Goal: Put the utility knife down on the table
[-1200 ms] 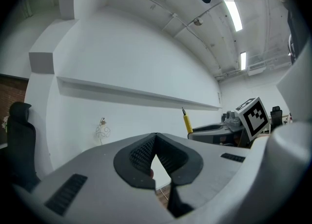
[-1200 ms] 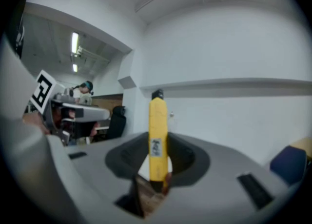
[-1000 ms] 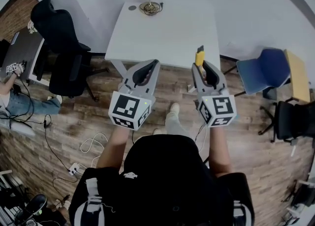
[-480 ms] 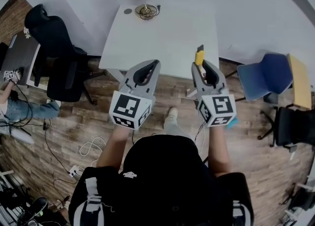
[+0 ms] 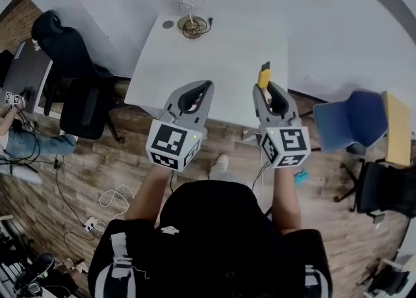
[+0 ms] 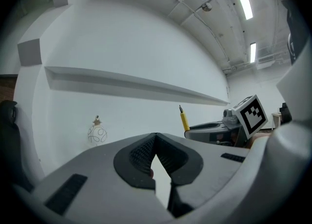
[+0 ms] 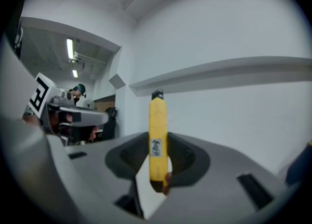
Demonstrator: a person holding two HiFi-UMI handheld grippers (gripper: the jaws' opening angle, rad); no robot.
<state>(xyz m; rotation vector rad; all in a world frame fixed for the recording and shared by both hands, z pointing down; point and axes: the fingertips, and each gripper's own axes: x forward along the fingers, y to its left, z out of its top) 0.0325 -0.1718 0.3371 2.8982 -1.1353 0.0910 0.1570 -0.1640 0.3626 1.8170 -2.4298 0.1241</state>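
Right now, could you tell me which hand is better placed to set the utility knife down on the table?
Right. The right tongs grip the yellow utility knife by the near edge of the table; the left tongs are shut and empty.

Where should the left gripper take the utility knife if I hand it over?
Probably the bare yellow body of the utility knife, above where the right gripper clamps it, approached from the left. It stands upright with its lower end pinched and its dark tip on top.
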